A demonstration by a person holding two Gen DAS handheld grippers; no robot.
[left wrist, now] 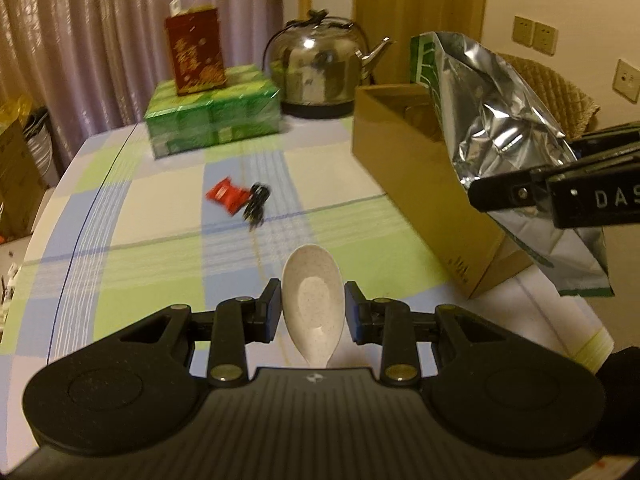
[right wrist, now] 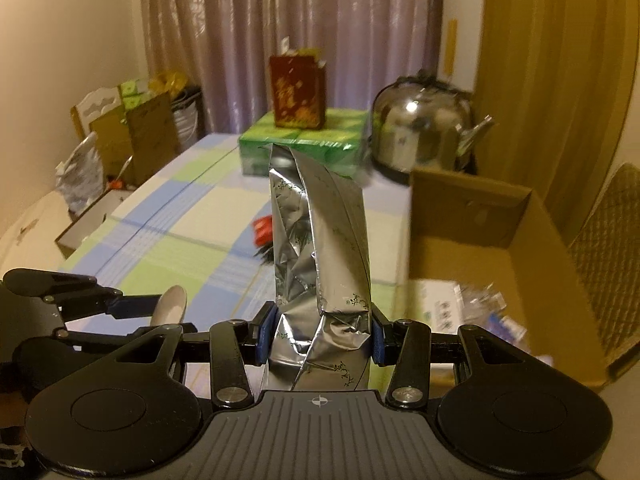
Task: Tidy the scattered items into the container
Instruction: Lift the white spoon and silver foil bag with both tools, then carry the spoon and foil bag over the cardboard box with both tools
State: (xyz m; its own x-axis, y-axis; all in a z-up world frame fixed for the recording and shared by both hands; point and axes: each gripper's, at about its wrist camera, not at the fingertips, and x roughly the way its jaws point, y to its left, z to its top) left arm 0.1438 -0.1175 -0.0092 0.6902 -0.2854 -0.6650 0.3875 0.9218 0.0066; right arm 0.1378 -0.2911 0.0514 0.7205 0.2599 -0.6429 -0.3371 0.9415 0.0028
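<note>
Both my wrist cameras tilt down across the checked tablecloth (left wrist: 120, 216), close behind their fingers. Shared: steel kettle (left wrist: 316, 68), open brown cardboard box (right wrist: 516, 240), green carton stack (right wrist: 304, 140).

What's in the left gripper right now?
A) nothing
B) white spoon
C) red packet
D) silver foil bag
B: the left gripper is shut on the white spoon, its pads at the bowl's sides, while the silver foil bag sits in the right gripper and the red packet lies on the table.
</note>
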